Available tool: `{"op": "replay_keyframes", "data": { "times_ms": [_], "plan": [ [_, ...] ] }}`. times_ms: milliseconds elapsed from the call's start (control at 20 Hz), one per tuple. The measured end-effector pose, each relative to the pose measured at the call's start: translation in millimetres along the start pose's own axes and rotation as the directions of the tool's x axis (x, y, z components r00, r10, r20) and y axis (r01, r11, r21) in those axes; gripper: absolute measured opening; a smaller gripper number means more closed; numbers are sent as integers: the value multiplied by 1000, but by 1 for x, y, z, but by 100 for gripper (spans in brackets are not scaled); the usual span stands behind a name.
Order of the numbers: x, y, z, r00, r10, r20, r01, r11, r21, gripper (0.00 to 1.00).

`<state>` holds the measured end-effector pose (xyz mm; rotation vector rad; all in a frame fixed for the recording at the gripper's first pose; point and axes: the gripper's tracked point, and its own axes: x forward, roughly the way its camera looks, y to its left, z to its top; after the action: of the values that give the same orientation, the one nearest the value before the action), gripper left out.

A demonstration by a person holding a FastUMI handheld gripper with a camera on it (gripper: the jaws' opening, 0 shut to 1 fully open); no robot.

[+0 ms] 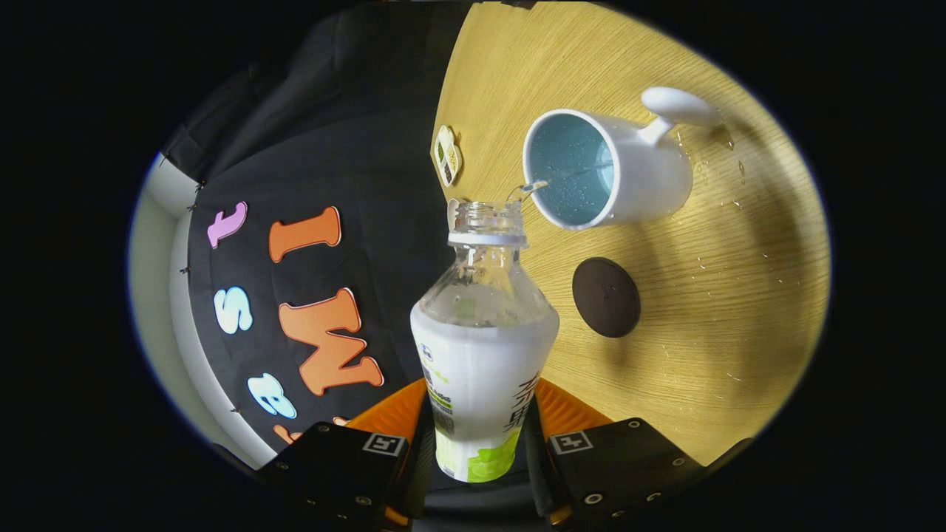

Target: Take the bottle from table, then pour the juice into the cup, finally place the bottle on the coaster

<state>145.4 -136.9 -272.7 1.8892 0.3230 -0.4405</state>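
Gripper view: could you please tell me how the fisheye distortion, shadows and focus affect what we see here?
Gripper view: the fisheye bends the light wooden table edge into a curve; the white mug with blue inside and round dark brown coaster stay sharp; soft shadows cross the wood beyond the mug; the clear plastic bottle with white label, clamped between the tongs, shows small glints at its neck.

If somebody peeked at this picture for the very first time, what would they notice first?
First, the clear bottle clamped between the gripper fingers, tipped so a thin stream leaves its open mouth. Just beyond that mouth stands the white cup, blue inside, catching the liquid on the wooden table. A dark round coaster lies beside the bottle, nearer than the cup, with spilled droplets scattered around.
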Motion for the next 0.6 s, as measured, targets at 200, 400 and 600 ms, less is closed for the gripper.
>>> {"op": "replay_keyframes", "data": {
  "times_ms": [200, 400, 600],
  "plan": [
    [0, 3, -4, 1000, -4, -6, 4, 1000, -3, 56],
    [-1, 2, -3, 1000, -9, -13, 9, 1000, 20, 57],
    [-1, 4, -4, 1000, -8, -17, 8, 1000, 25, 57]
  ]
}}
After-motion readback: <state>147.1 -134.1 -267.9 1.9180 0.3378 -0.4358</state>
